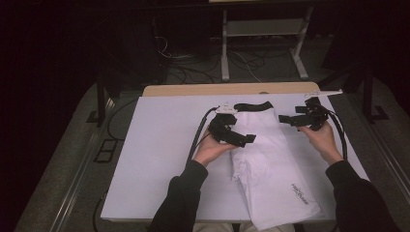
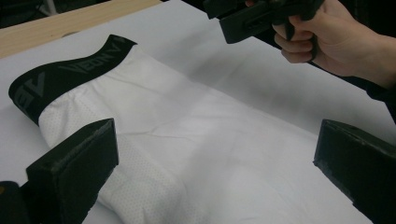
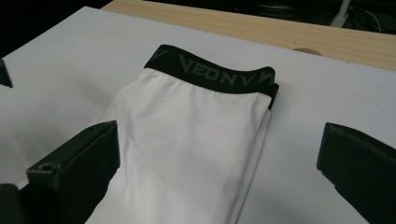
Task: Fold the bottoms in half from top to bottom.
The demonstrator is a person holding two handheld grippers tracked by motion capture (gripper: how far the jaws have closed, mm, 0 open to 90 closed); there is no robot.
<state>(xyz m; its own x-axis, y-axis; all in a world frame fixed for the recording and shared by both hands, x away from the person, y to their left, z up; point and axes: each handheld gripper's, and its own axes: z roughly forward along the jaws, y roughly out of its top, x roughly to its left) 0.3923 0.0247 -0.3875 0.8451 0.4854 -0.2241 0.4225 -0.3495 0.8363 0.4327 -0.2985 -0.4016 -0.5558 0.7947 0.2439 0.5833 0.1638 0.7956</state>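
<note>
1. A white garment (image 1: 268, 159) with a black waistband (image 1: 252, 106) lies folded lengthwise on the white table (image 1: 159, 145). The waistband is at the far end, and the near end hangs over the table's near edge.
2. In the high view a small dark logo (image 1: 300, 192) sits near the garment's near right corner.
3. The left gripper (image 1: 231, 131) hovers over the garment's left edge, a little nearer than the waistband, held in the person's left hand (image 1: 210, 151).
4. In the left gripper view its jaws stand wide apart with nothing between them. The garment (image 2: 187, 149) spreads below and the waistband (image 2: 60, 79) lies at the left.
5. The right gripper (image 1: 297, 117) is held just to the right of the garment's far part, over bare table, in the right hand (image 1: 321, 140).
6. In the right gripper view its jaws are also spread wide and hold nothing. The garment (image 3: 187, 154) lies between and beyond them, and the waistband (image 3: 215, 74) with its grey lettering is at the far end.
7. The left gripper view also shows the right hand (image 2: 336, 37) gripping its tool above the table, clear of the cloth.
8. A strip of bare wood (image 1: 232, 89) borders the table's far edge.
9. Neither gripper touches the garment.
</note>
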